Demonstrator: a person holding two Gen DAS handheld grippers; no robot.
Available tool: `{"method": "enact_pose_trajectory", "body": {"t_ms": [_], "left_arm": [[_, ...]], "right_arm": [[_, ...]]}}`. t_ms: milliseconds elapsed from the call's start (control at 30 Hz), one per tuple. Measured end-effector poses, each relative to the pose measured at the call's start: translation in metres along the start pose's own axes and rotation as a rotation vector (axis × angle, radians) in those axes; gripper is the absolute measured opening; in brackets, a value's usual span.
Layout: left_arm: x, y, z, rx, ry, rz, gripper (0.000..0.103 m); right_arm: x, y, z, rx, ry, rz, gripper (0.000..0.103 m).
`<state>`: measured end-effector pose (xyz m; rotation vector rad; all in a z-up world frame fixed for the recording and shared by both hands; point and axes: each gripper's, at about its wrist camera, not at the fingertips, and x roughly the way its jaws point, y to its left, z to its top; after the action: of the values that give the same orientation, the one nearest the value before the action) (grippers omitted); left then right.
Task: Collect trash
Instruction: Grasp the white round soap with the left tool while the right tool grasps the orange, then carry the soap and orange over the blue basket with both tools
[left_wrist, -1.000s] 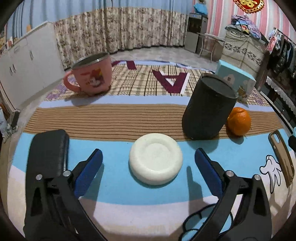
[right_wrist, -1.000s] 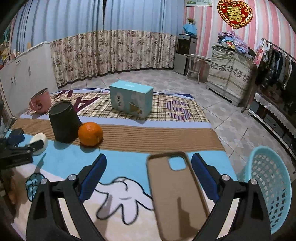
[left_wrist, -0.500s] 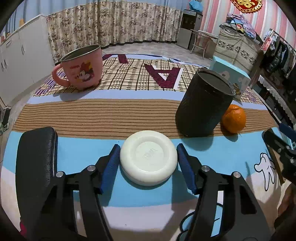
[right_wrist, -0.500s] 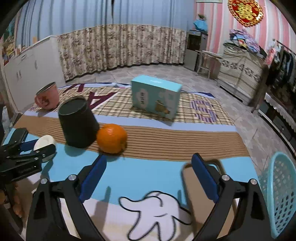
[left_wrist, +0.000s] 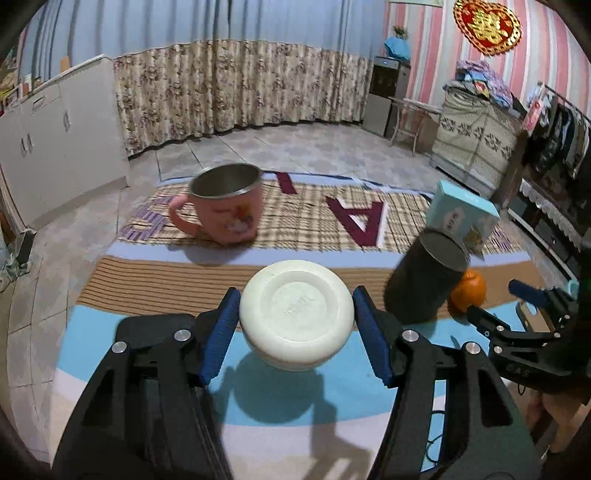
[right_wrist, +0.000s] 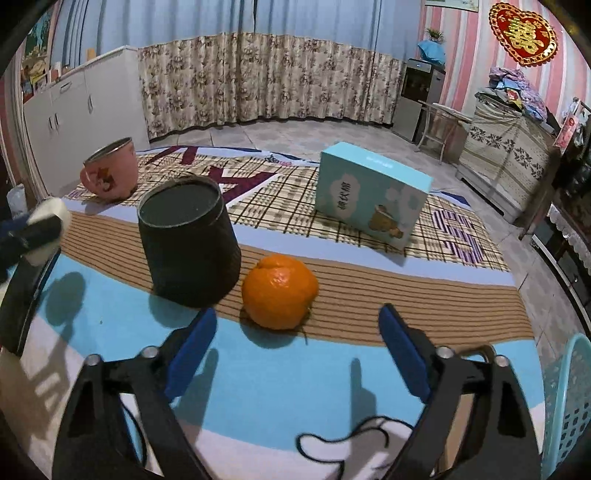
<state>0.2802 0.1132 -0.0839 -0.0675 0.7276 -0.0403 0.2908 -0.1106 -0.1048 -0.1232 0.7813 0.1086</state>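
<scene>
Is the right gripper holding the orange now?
No, the right gripper is open and empty; the orange rests on the mat beyond its fingers.

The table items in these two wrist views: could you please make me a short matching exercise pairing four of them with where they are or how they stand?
Things:
1. white bowl
2. orange
3. pink mug
4. blue box

Places or states:
a. on the plaid part of the mat, handle toward the left
b. gripped between the left gripper fingers, lifted off the mat
c. beside the dark cylinder, ahead of the open right gripper
d. behind the orange, on the plaid part

Pairs: 1-b, 2-c, 3-a, 4-d
</scene>
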Motion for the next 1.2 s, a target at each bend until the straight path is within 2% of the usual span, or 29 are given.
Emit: {"method": "enact_pose_trajectory", "body": {"t_ms": [167, 267, 400, 567, 767, 1200], "left_arm": [[0.002, 0.015, 0.0, -0.036, 0.002, 0.002, 0.061], [0.005, 0.018, 0.0, -0.04, 0.004, 0.005, 0.061], [0.003, 0.017, 0.001, -0.035, -0.005, 0.014, 0.061], [-0.006, 0.011, 0.002, -0.032, -0.017, 0.02, 0.061], [-0.027, -0.012, 0.005, -0.001, -0.039, 0.017, 0.061], [-0.079, -0.086, 0.006, 0.062, -0.087, -0.046, 0.061]], "right_arm": [[0.012, 0.005, 0.006, -0.012, 0.016, 0.013, 0.072], [0.018, 0.006, 0.007, -0.018, 0.031, 0.045, 0.053], [0.017, 0.003, 0.009, -0.016, 0.02, 0.056, 0.044], [0.009, -0.01, 0.008, 0.006, 0.011, 0.069, 0.039], [-0.017, -0.032, 0.004, 0.023, -0.02, 0.068, 0.038], [-0.111, -0.113, -0.015, 0.04, -0.115, 0.01, 0.038]]}}
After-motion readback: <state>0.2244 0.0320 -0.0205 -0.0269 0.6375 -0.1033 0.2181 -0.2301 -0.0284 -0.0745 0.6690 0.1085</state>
